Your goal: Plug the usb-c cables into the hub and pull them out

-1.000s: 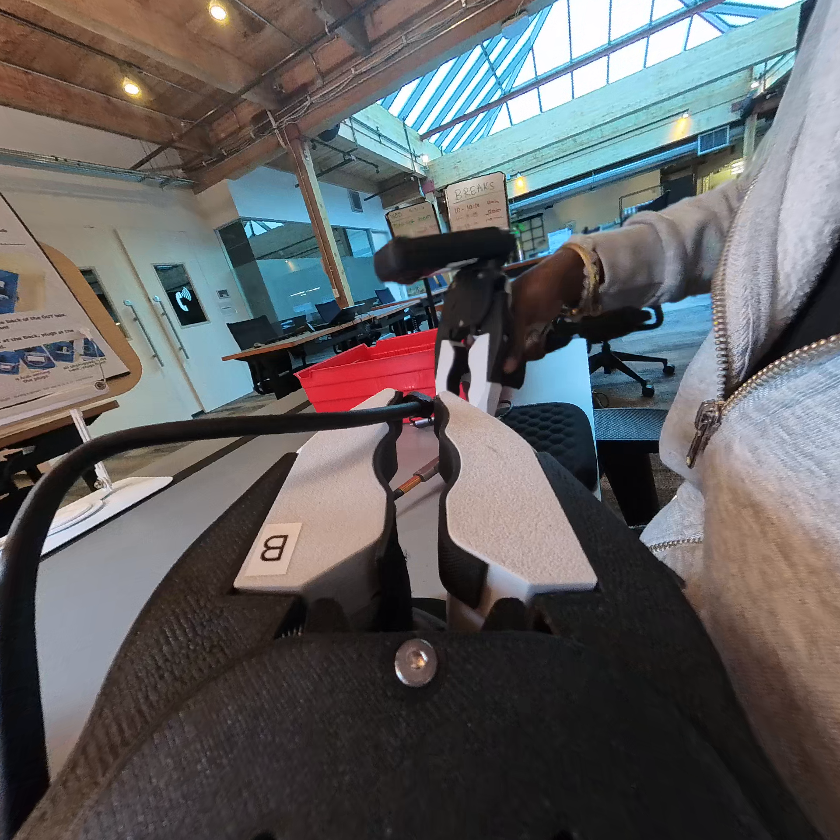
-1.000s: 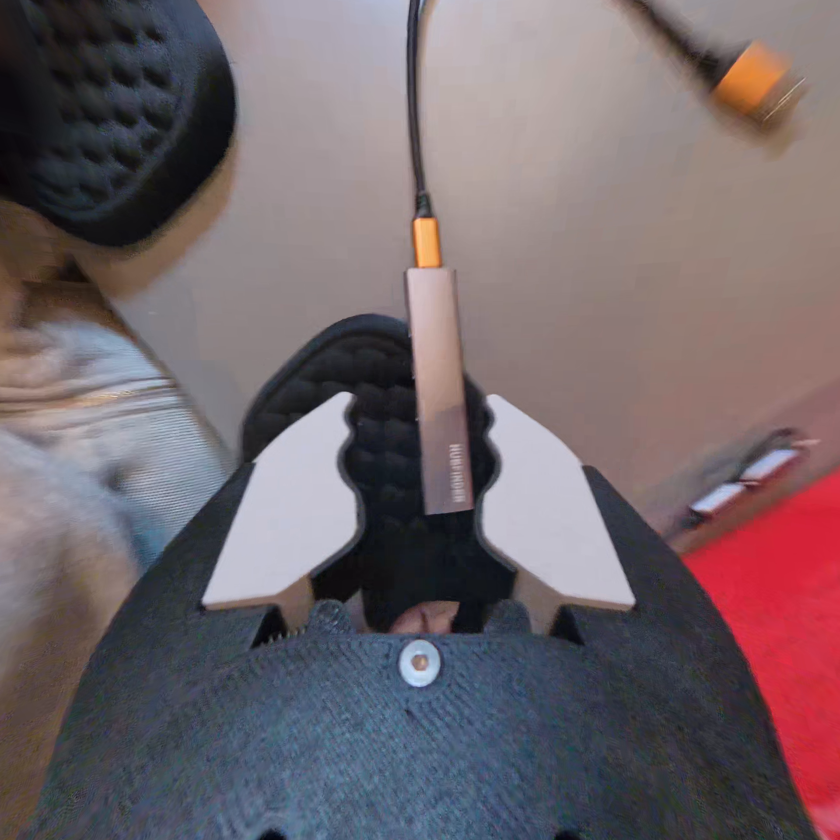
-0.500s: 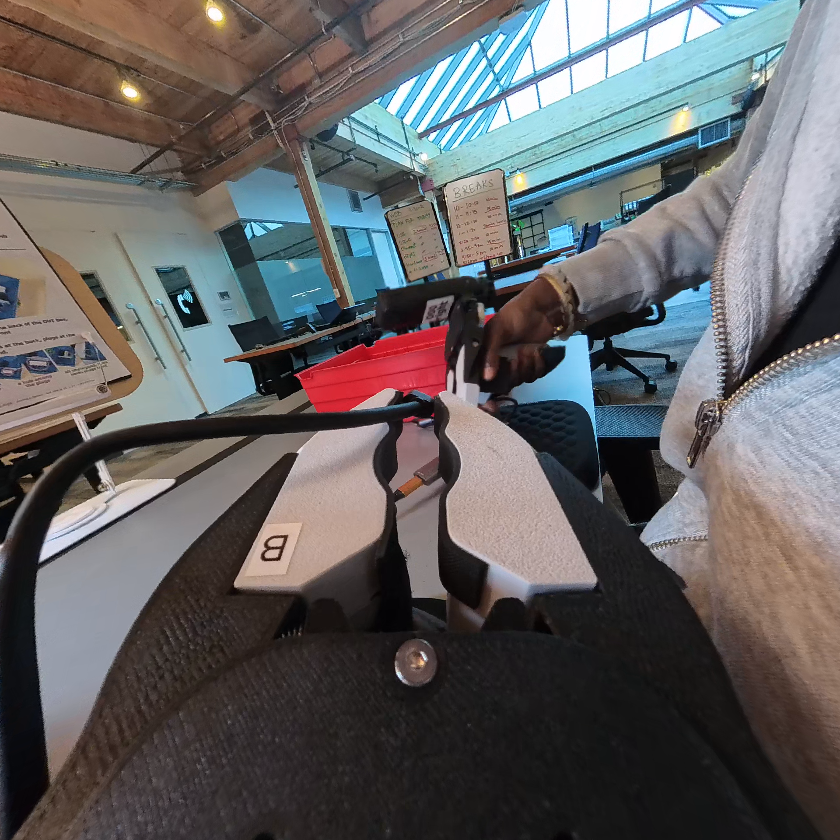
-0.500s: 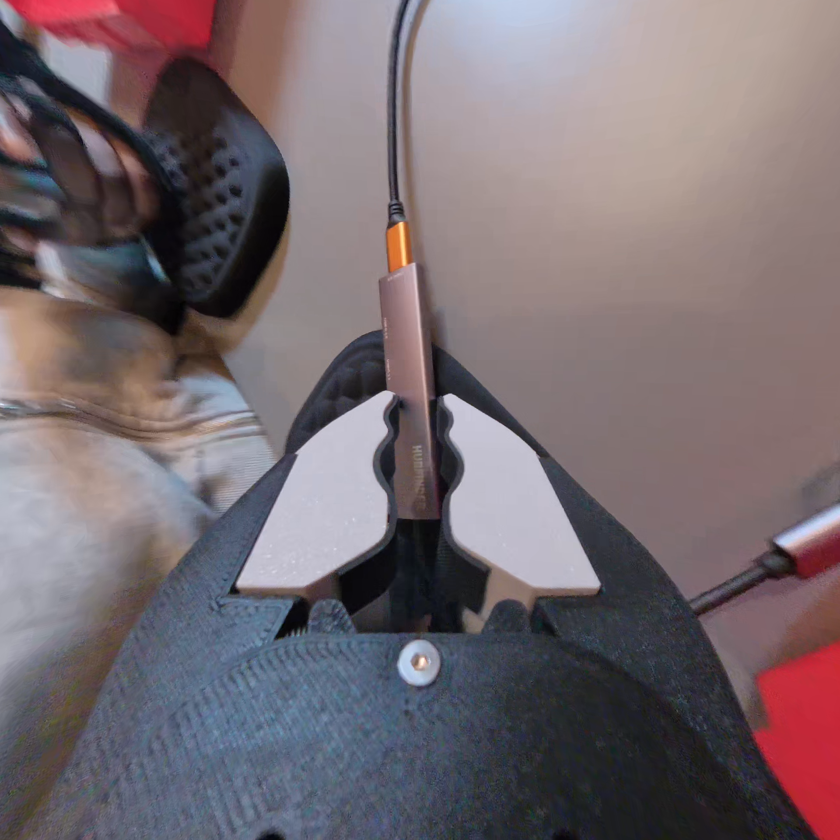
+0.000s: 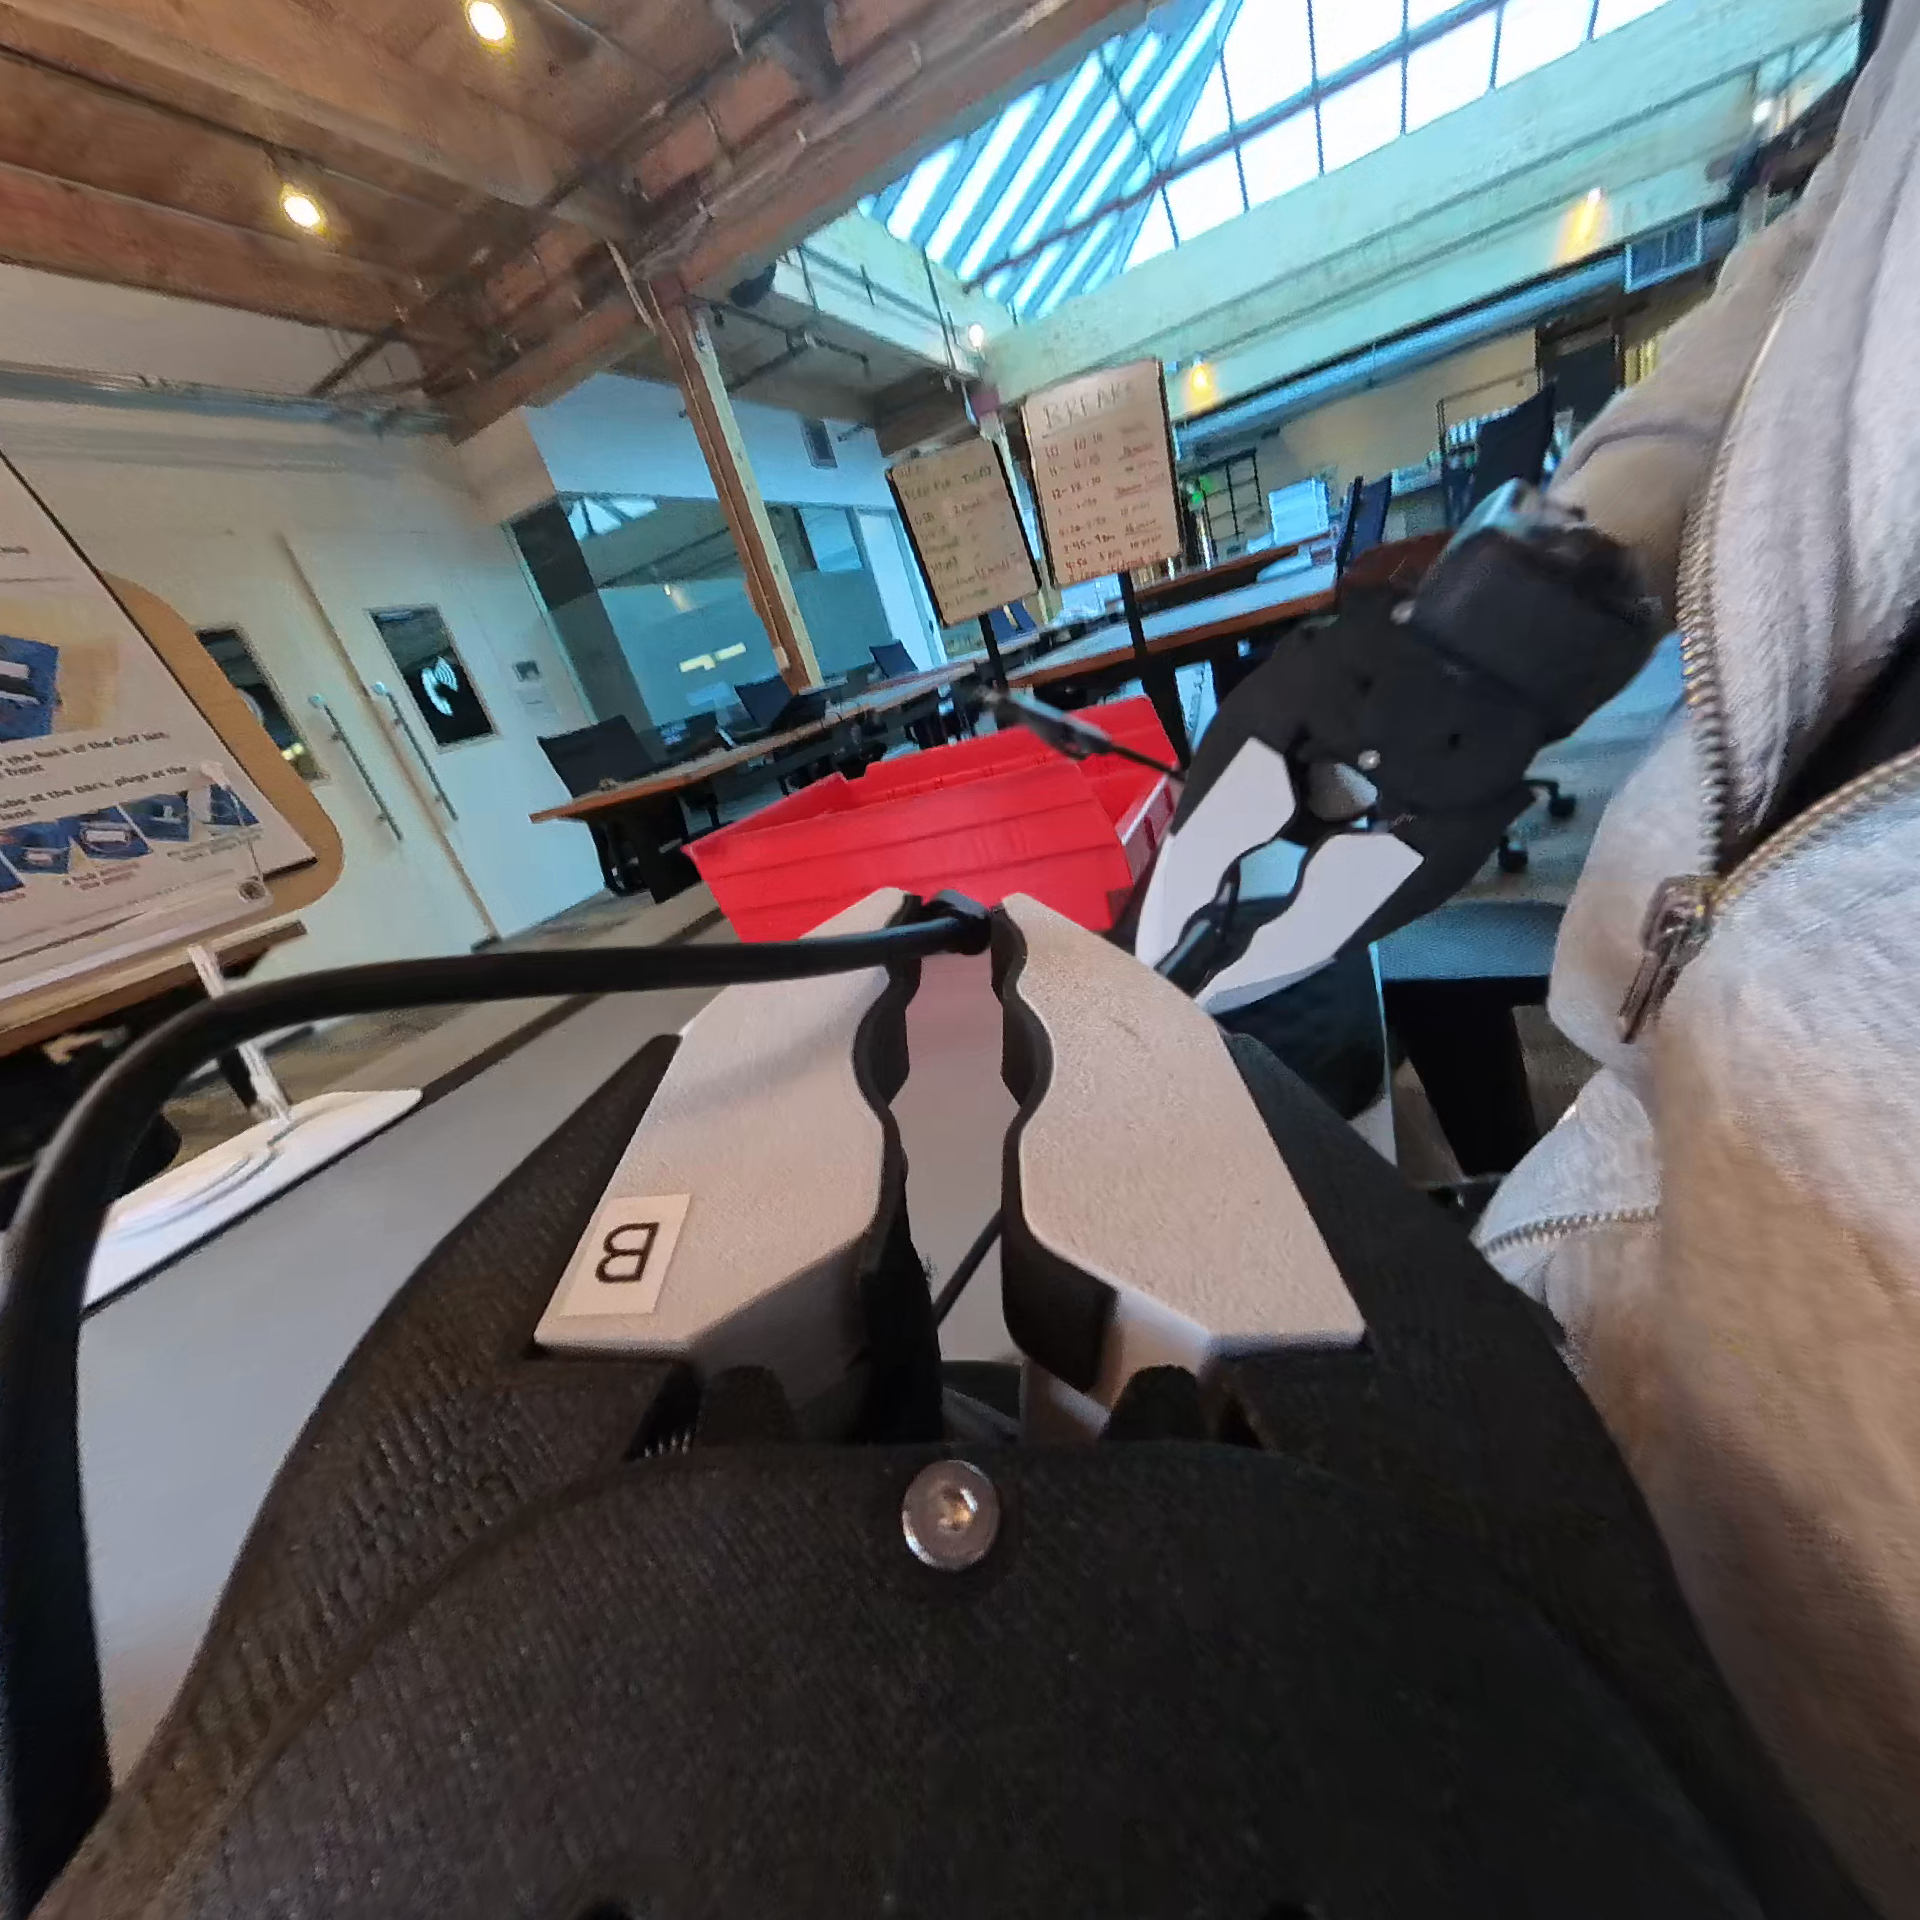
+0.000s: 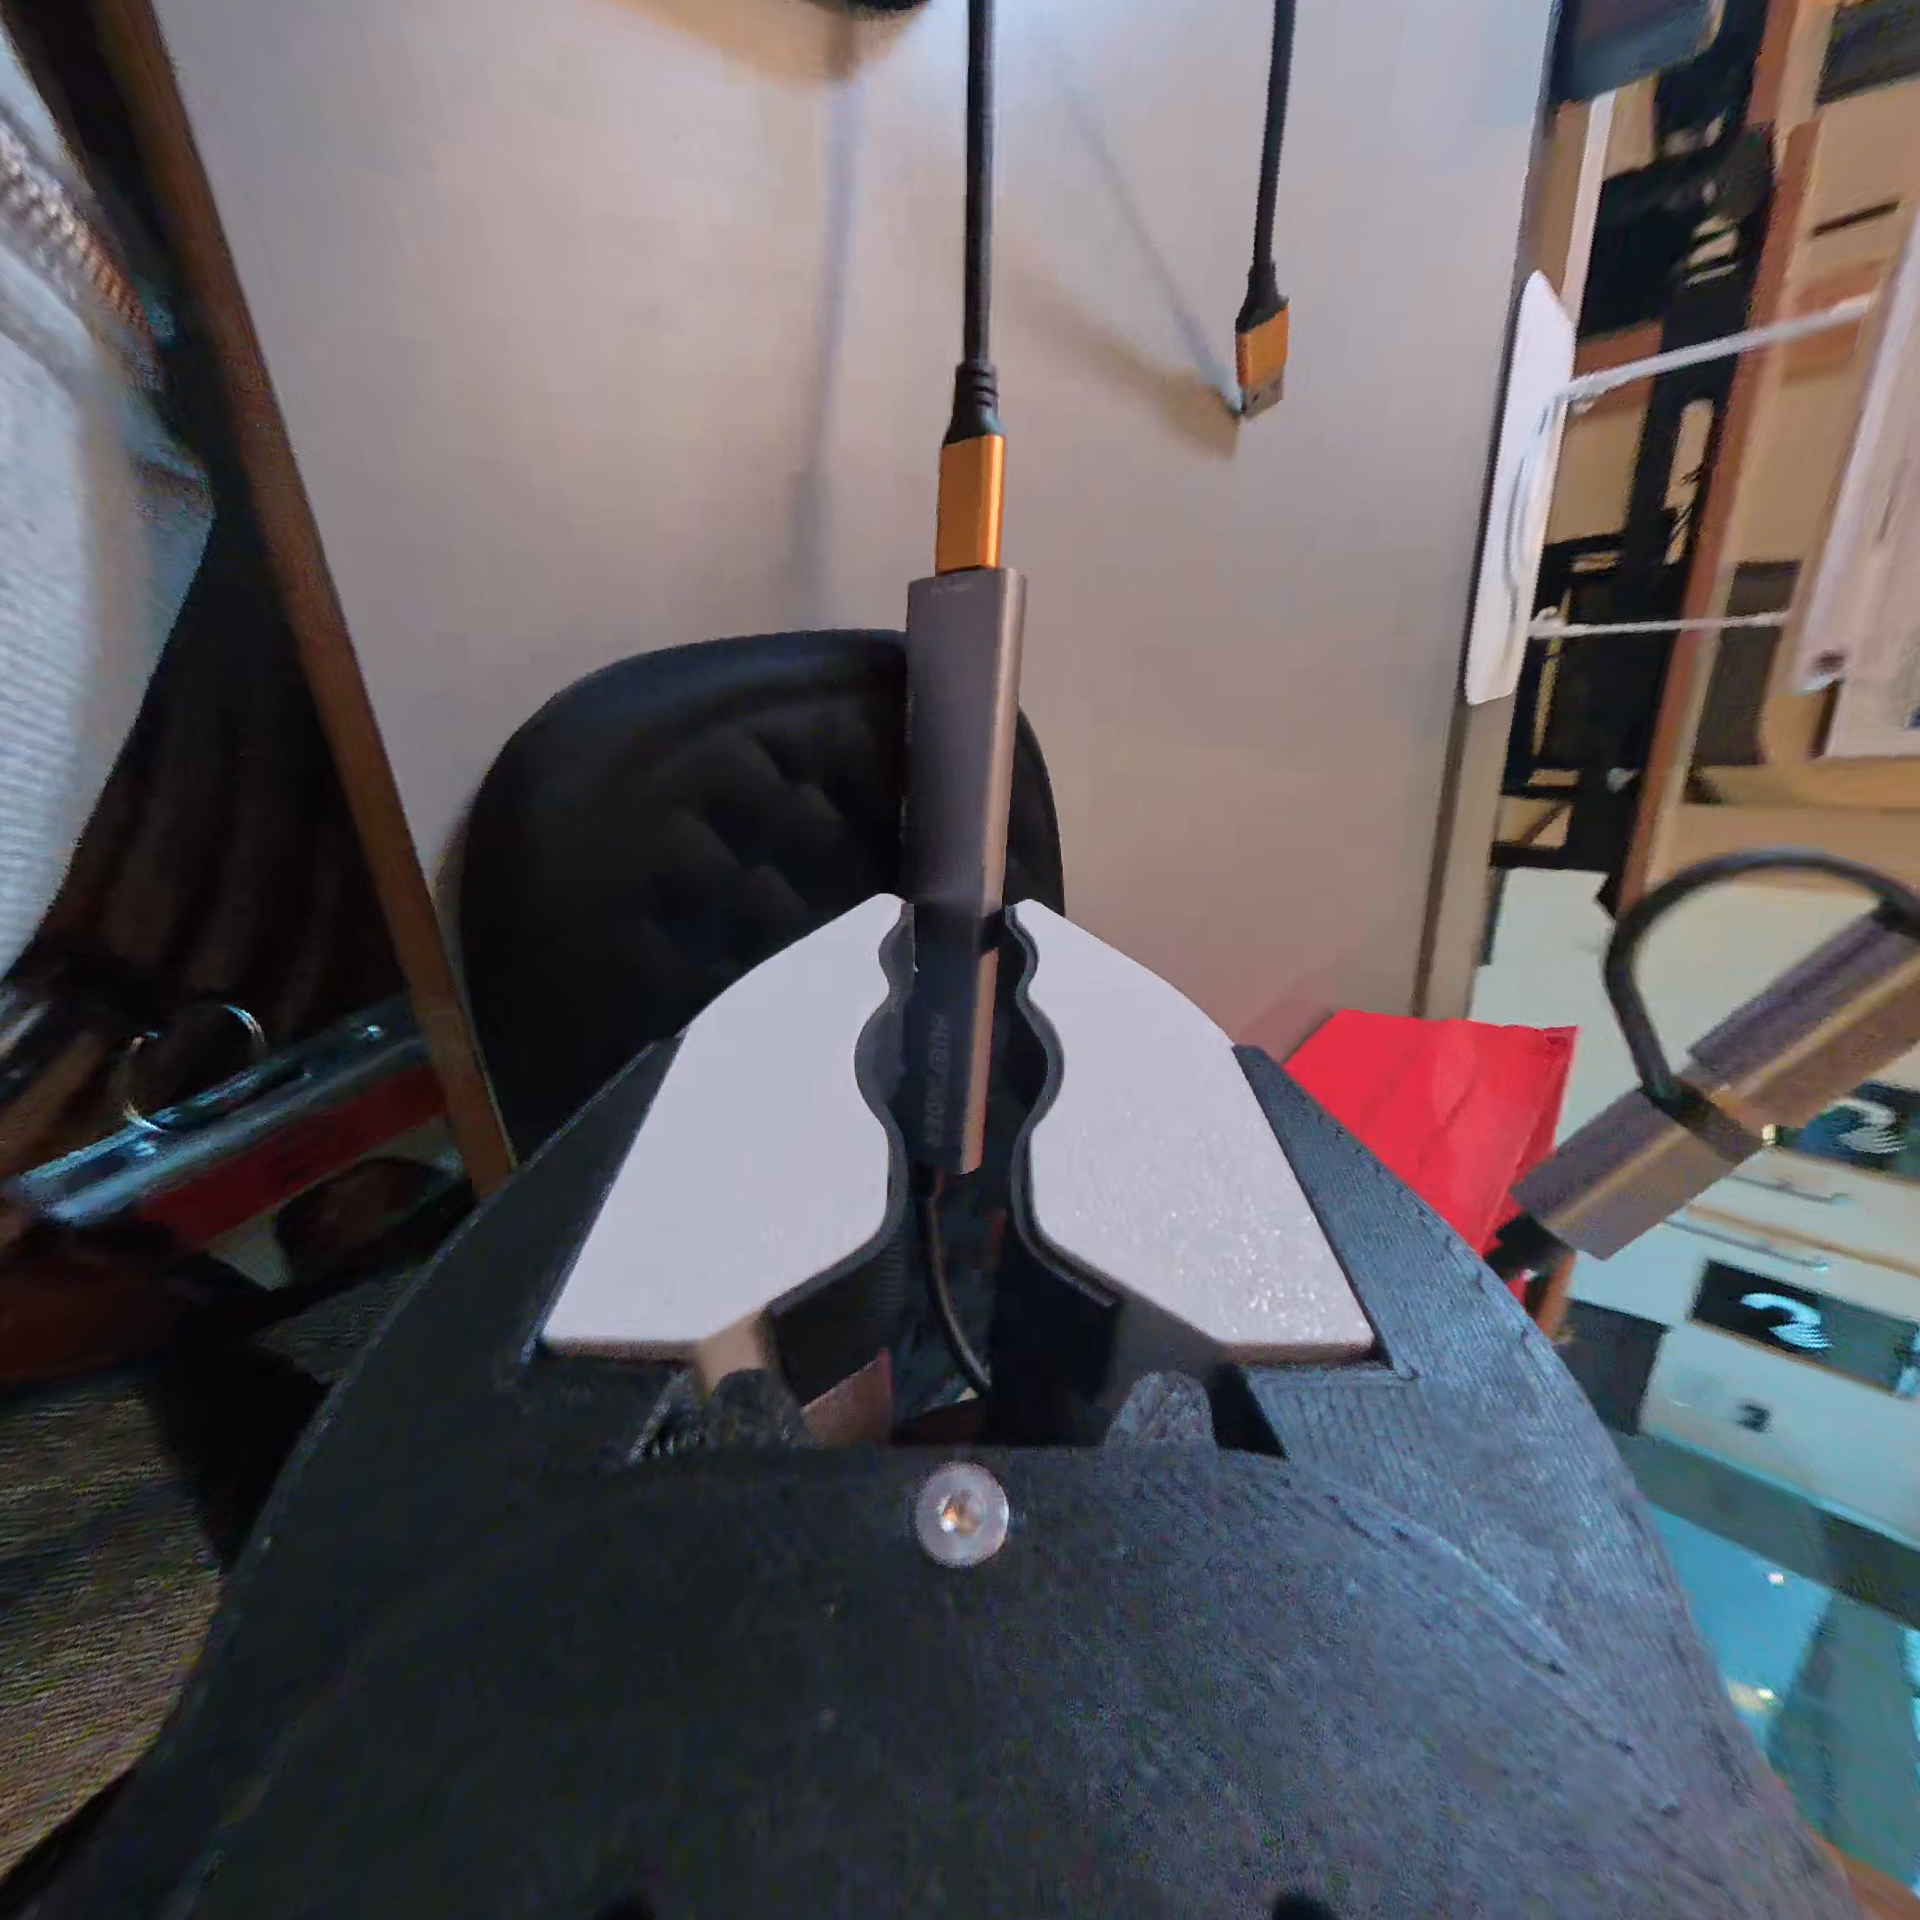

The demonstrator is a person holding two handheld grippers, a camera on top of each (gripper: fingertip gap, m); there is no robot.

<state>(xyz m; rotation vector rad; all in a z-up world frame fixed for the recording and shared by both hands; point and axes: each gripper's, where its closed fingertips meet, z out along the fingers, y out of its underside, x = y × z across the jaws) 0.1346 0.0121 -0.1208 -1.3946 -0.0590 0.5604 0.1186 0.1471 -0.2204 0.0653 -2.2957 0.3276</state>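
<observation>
My right gripper (image 6: 961,914) is shut on a slim grey hub (image 6: 966,748) and holds it pointing away from me over the pale table (image 6: 623,364). An orange-collared USB-C plug (image 6: 971,504) sits in the hub's far end, and its black cable runs on beyond. A second cable's orange plug (image 6: 1260,353) lies loose on the table to the right. My left gripper (image 5: 956,925) is shut at its tips on a black cable (image 5: 468,971) that loops off to the left. The right gripper (image 5: 1195,956) shows tilted at the right of the left wrist view.
A red bin (image 5: 914,831) stands behind the left gripper. A black padded case (image 6: 707,821) lies under the hub. Another grey bar with a black cable loop (image 6: 1714,1091) is at the right. A person's grey zipped jacket (image 5: 1714,1039) is close on the right. A sign stand (image 5: 125,810) is on the left. My hands' fingertips stand some 15 cm from each other.
The right jaws closed on the hub, then the gripper swung with it toward the person and tilted. The left gripper kept its grip on the cable.
</observation>
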